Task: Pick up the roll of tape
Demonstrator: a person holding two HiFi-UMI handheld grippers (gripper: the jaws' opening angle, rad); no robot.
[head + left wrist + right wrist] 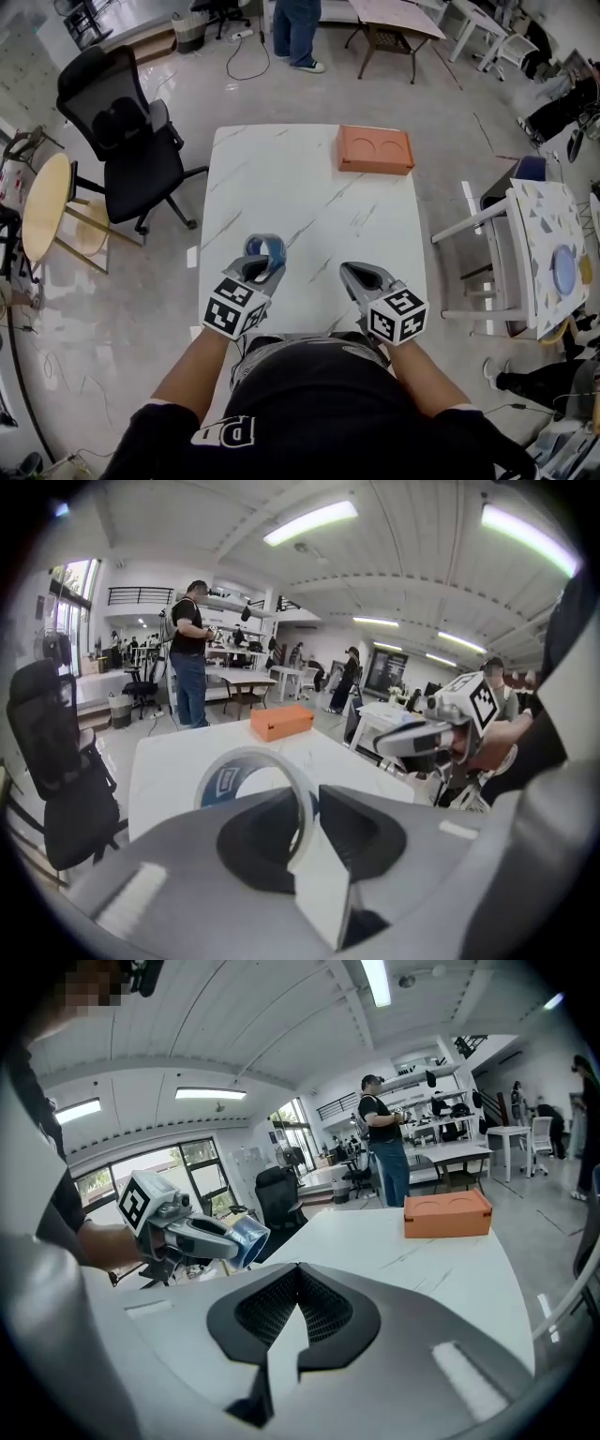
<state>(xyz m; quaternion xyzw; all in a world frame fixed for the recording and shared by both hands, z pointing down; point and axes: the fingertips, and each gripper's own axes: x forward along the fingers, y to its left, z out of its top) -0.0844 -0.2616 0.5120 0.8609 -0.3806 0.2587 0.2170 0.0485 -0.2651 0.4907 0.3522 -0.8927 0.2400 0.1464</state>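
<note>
The roll of tape [265,249] is a clear ring with a blue inner core, held over the near left part of the white marble table [309,187]. My left gripper [266,268] is shut on the tape's wall. In the left gripper view the tape [246,772] stands upright on edge, with one jaw inside the ring and one outside. My right gripper [353,274] hovers over the table's near right part, shut with nothing in it. The right gripper view shows its jaws closed together, with the tape [236,1239] off to the left.
An orange box [375,150] lies at the table's far right. A black office chair [127,141] and a round wooden table [45,206] stand to the left. At the right is a white side table [548,253]. A person [298,33] stands beyond the far edge.
</note>
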